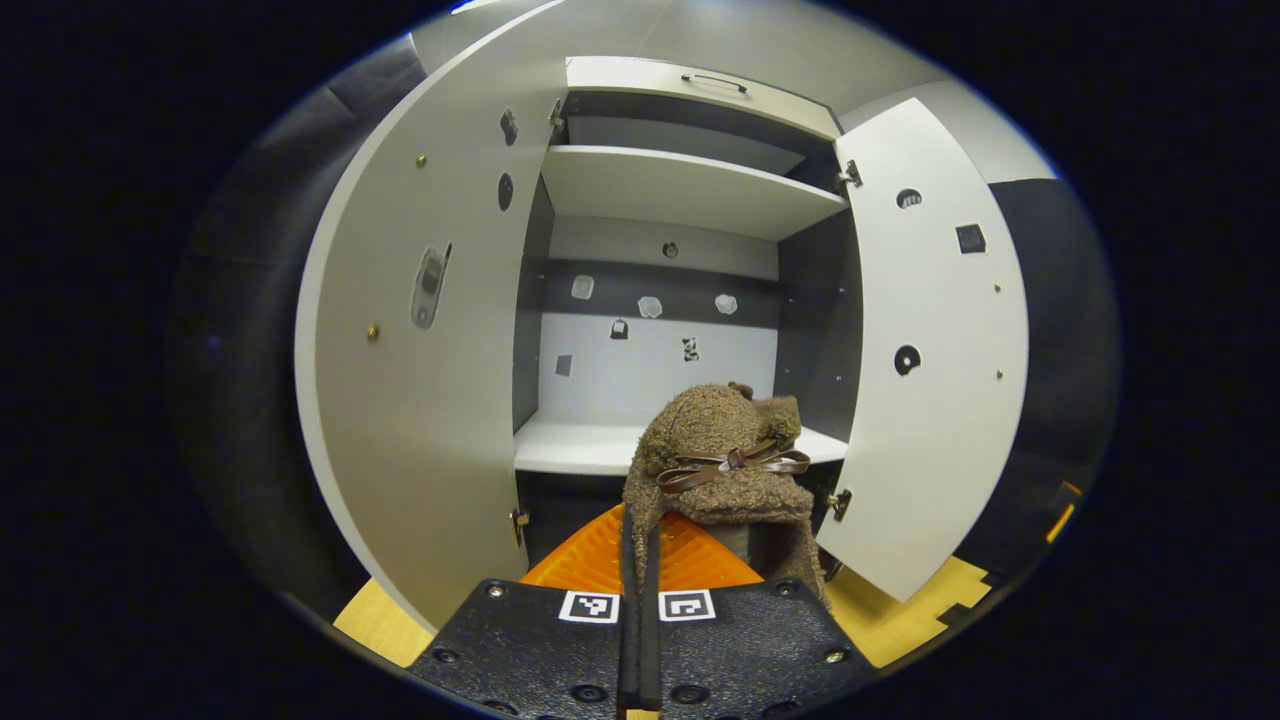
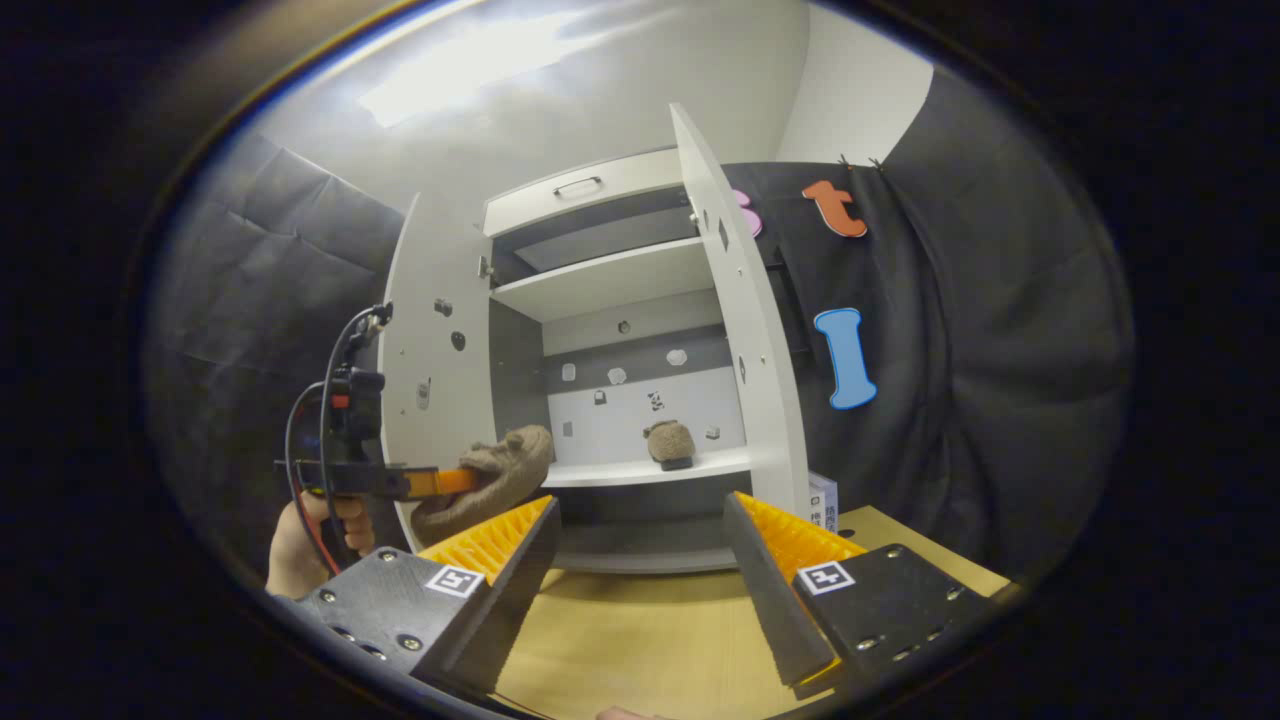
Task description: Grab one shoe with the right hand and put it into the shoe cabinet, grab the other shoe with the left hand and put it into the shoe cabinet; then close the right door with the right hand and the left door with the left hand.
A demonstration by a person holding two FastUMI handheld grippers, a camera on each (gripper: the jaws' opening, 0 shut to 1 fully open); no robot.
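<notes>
Shoe cabinet comes first, a tall white unit with dark grey inner walls, standing open against the black cloth wall. In the left gripper view its left door swings wide towards the camera and its right door stands open on the other side; in the right gripper view the same doors show as left door and right door, the latter seen almost edge-on. Inside, an upper shelf sits above a lower shelf, and a drawer front with a handle tops the unit. Wooden floor lies in front of the cabinet. One fuzzy brown shoe sits on the lower shelf towards its right end (small in that view, detail hard to make out). The other brown shoe, with a dark ribbon bow across it, is held in front of the cabinet opening at about the level of the lower shelf, not resting on it; it appears in the right gripper view as a brown shoe beside the left door. The left hand-held gripper has its orange fingers pressed close together, pinching the shoe's edge between them; a hand grips its handle. The right hand-held gripper is spread wide with nothing between its fingers, hovering above the floor.
</notes>
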